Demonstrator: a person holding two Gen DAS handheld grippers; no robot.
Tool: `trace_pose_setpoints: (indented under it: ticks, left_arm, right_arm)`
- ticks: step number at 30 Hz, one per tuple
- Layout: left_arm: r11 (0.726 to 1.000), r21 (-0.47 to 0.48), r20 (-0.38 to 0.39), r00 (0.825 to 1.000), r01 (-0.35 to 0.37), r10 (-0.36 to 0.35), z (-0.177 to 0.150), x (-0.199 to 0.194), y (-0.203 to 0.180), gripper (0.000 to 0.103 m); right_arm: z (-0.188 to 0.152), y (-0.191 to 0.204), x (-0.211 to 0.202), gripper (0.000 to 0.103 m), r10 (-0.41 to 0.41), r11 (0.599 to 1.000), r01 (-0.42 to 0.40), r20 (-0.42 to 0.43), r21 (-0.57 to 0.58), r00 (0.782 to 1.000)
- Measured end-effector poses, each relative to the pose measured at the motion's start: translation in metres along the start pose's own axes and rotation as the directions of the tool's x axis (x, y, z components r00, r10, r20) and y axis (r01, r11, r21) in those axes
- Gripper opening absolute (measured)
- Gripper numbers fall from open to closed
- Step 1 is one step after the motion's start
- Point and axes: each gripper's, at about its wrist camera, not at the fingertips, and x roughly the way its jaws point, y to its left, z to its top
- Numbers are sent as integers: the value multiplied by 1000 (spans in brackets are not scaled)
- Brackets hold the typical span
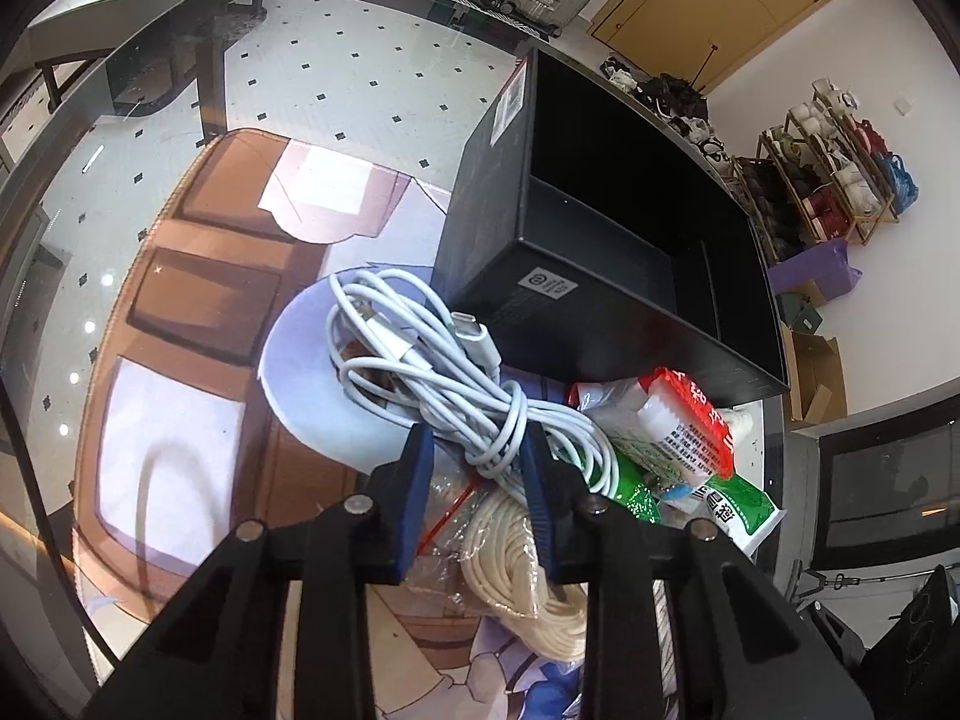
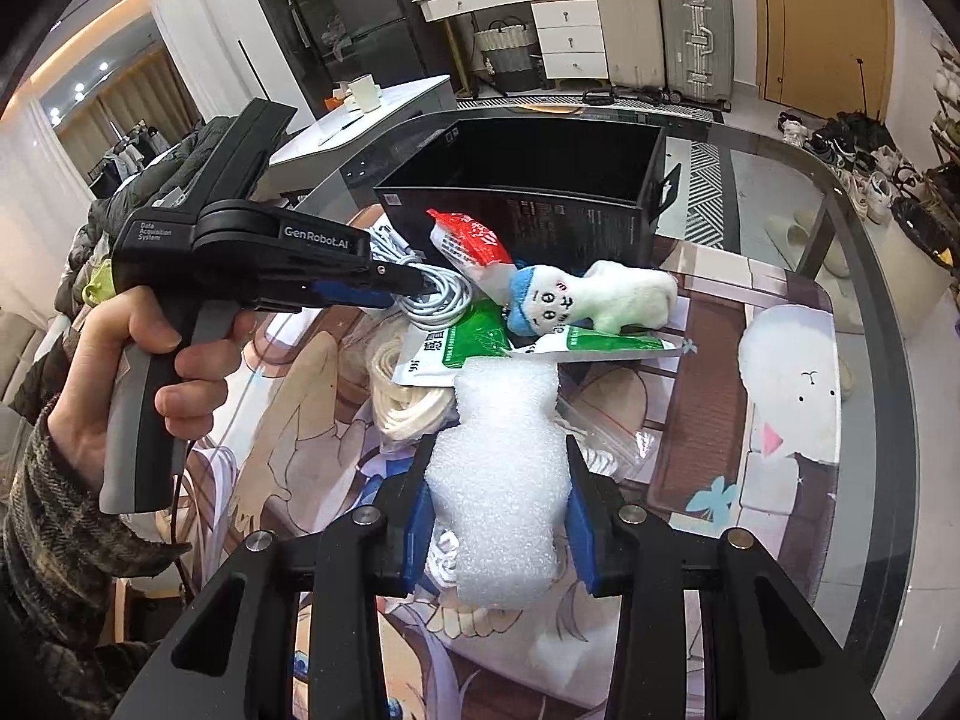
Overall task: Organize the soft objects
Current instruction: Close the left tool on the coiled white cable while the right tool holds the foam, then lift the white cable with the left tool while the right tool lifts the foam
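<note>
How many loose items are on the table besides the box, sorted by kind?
Cable and cord bundles: 2, white USB cable, cream cord coil
Sachets: 2, red packet, green packet
Plush toy: 1
Foam piece: 1
Total: 6

The left gripper (image 1: 478, 450) points down at a coiled white cable (image 1: 444, 372), its blue pads either side of the cable's bound middle; the coil lies on a printed mat (image 1: 180, 312) just before an open black box (image 1: 606, 252); beside it lie a red packet (image 1: 690, 420), a green packet (image 1: 738, 504) and a bagged cream rope (image 1: 528, 576).
</note>
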Motion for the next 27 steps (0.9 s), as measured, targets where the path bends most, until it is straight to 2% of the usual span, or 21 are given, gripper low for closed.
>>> trace_pose_setpoints:
  ticks: [2, 6, 13, 27]
  left_arm:
    - [1000, 8, -7, 1000, 11, -11, -1, 0, -2, 18]
    - [999, 35, -13, 1000, 13, -13, -5, -4, -3, 15]
    - [998, 56, -5, 1000, 13, -12, -9, -12, 0, 13]
    - [988, 146, 52, 997, -58, 51, -15, -36, 2, 9]
  right_arm:
    - [2, 6, -2, 38, 5, 1000, -5, 3, -8, 1000]
    - [7, 16, -6, 38, 10, 1000, -10, 18, -16, 1000]
    - [25, 25, -11, 38, 1, 999, 0, 37, -32, 999]
    - [50, 16, -5, 38, -77, 996, 78, 33, -33, 996]
